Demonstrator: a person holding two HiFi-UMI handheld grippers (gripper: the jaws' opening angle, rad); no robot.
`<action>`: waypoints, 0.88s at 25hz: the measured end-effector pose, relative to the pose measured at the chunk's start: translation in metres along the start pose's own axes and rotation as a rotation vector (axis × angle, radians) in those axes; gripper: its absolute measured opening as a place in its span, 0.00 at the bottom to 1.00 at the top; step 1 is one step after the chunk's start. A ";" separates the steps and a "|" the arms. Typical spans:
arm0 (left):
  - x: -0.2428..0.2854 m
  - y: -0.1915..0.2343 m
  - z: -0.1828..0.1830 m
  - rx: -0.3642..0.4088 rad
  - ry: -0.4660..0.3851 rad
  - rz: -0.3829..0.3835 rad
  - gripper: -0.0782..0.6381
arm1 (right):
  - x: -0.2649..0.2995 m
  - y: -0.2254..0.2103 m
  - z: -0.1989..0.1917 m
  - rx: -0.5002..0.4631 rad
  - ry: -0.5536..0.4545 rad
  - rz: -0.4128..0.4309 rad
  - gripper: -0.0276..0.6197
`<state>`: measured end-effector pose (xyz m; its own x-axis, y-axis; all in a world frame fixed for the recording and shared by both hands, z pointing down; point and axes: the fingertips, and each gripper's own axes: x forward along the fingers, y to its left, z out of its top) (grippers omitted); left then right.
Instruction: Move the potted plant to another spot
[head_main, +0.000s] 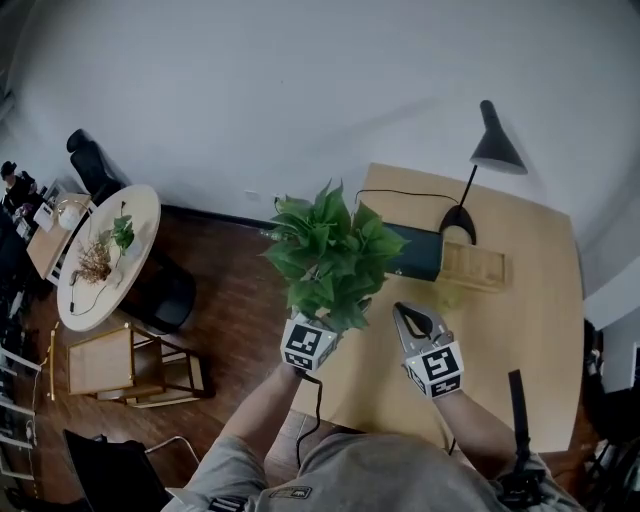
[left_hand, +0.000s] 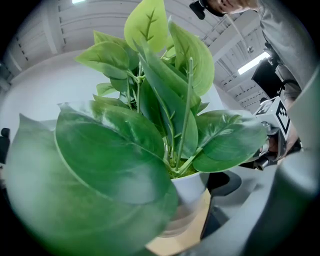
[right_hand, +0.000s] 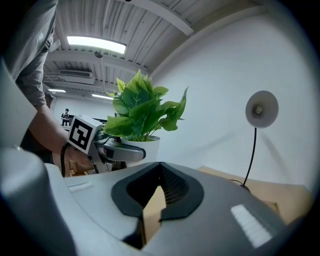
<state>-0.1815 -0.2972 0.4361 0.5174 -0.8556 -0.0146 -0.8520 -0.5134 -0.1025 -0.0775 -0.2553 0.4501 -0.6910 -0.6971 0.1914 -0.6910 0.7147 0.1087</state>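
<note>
The potted plant (head_main: 325, 255), broad green leaves in a white pot (right_hand: 142, 145), is over the left edge of the wooden table (head_main: 520, 320). My left gripper (head_main: 318, 328) is shut on the pot (left_hand: 192, 187); the right gripper view shows one jaw wrapped round the pot's side. In the left gripper view, leaves hide the left jaw. My right gripper (head_main: 407, 312) is shut with nothing in it, just right of the plant and apart from it. Its jaws (right_hand: 159, 172) meet over the tabletop.
At the table's back stand a black desk lamp (head_main: 490, 150), a black box (head_main: 415, 250) and a small wooden tray (head_main: 475, 265). To the left, on the wooden floor, are a round white table (head_main: 105, 255) and a wooden stool (head_main: 130, 365).
</note>
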 end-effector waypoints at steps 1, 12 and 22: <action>0.003 0.005 -0.005 -0.003 0.000 -0.016 0.84 | 0.003 0.000 -0.003 0.002 0.013 -0.019 0.05; 0.042 0.032 -0.071 -0.063 0.037 -0.103 0.84 | 0.016 -0.014 -0.043 0.044 0.154 -0.162 0.05; 0.052 0.030 -0.124 -0.105 0.082 -0.127 0.84 | 0.005 -0.012 -0.066 0.059 0.257 -0.222 0.05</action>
<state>-0.1896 -0.3652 0.5554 0.6170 -0.7835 0.0734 -0.7859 -0.6183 0.0060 -0.0591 -0.2638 0.5143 -0.4510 -0.7927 0.4101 -0.8349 0.5371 0.1200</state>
